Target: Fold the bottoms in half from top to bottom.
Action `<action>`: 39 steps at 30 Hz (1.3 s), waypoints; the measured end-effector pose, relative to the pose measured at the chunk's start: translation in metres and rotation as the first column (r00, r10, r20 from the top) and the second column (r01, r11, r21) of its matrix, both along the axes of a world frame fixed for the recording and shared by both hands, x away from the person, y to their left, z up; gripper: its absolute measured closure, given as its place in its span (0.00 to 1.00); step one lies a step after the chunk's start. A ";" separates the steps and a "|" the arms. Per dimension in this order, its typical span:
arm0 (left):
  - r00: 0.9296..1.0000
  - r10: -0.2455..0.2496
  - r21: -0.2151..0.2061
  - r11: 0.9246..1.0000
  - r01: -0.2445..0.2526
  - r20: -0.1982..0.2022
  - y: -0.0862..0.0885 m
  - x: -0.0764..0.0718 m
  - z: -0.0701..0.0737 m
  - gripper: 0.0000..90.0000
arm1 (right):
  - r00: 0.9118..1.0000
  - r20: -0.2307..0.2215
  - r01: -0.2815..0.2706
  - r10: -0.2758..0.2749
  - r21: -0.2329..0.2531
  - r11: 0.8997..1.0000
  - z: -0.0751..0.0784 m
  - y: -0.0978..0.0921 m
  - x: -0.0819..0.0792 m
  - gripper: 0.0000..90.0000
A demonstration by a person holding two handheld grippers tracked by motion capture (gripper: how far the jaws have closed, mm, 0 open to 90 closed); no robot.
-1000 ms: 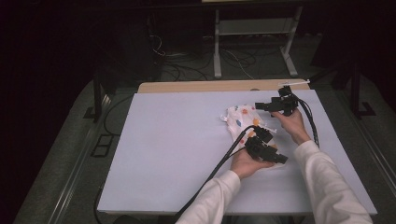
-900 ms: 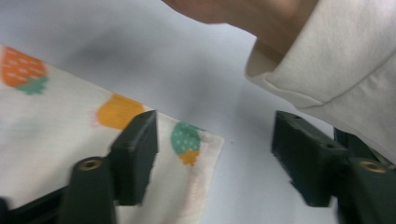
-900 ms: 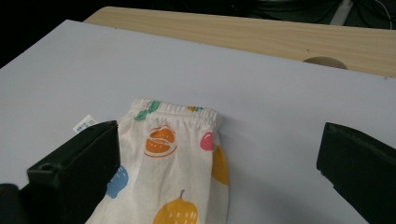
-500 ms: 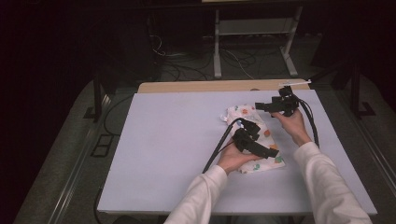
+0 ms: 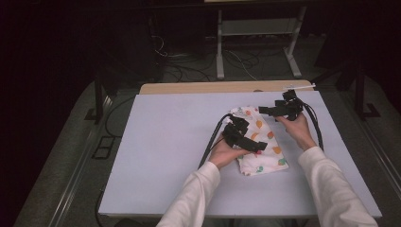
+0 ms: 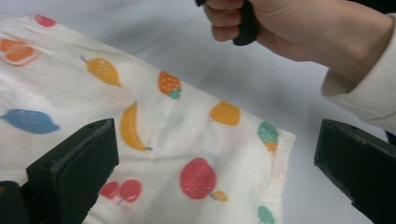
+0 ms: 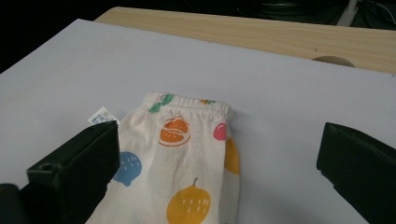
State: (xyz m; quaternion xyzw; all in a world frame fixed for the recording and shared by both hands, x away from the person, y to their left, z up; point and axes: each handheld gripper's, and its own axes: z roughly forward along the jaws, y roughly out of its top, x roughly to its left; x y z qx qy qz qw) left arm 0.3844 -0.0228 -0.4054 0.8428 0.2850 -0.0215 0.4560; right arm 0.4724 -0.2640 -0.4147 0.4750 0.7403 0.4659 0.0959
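A desk [image 5: 165,156] with a pale lavender top is seen, its wooden far edge [image 7: 280,32] left uncovered. Near its right-centre, a folded fruit-print child's garment [image 5: 262,142] is laid flat; an elastic waistband [image 7: 187,101] and a small white label [image 7: 100,115] are seen at its far end. The garment's middle is partly hidden in the high view by the left tool [image 5: 242,137], held over it with jaws wide apart and nothing between them. The right tool [image 5: 280,109] is held beyond the garment's far right corner, jaws likewise spread and empty. The label's print is too small to be read. The right hand [image 6: 280,23] is cut off at the top of the left gripper view.
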 end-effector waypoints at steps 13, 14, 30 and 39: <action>0.997 0.076 0.028 0.997 -0.076 0.027 0.028 0.020 0.004 0.00 | 1.000 0.003 -0.008 0.008 0.003 1.000 0.001 0.001 -0.007 0.00; 0.997 0.080 0.028 0.996 -0.081 0.024 0.030 0.022 0.003 0.00 | 1.000 0.004 -0.011 0.011 0.002 1.000 0.001 0.001 -0.007 0.00; 0.990 0.136 0.026 0.990 -0.137 0.027 0.064 0.053 0.017 0.00 | 1.000 -0.006 -0.018 0.018 0.008 1.000 -0.003 -0.003 -0.007 0.00; 0.988 0.153 0.017 0.988 -0.153 0.023 0.071 0.066 0.019 0.00 | 1.000 -0.009 -0.017 0.018 0.019 1.000 0.001 -0.002 0.000 0.00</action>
